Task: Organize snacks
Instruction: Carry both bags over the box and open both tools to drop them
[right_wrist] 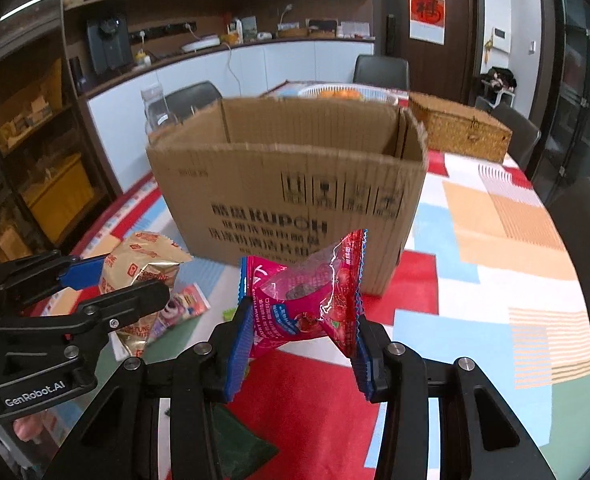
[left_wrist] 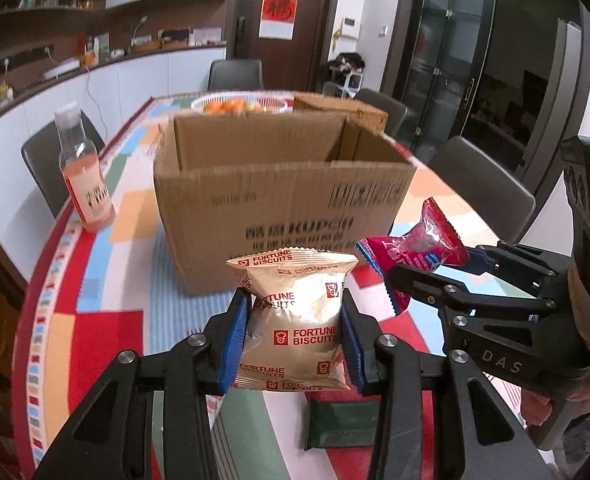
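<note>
Right in front of both grippers sits an open cardboard box point(left_wrist: 283, 196) on the patchwork-coloured tabletop point(left_wrist: 107, 332), its near wall standing between the held snacks and the inside, so what's in it can't be seen. The left gripper point(left_wrist: 293, 340) is clamped on a cream Fortune Biscuits bag point(left_wrist: 295, 320), held up off the tabletop just short of the box. The right gripper point(right_wrist: 301, 344) is pinching a pink hawthorn snack packet point(right_wrist: 307, 296), also lifted, just beside the biscuits.

Other stuff around: a bottle of orange drink point(left_wrist: 83, 176) left of the box, a white basket of oranges point(left_wrist: 239, 105) and a wicker case point(right_wrist: 459, 130) behind it, both partly blocked by the box. A dark green packet point(left_wrist: 339, 424) lies under the left gripper, half covered. One more small pinkish packet point(right_wrist: 185, 306) sits behind the left gripper, too hidden to read.
</note>
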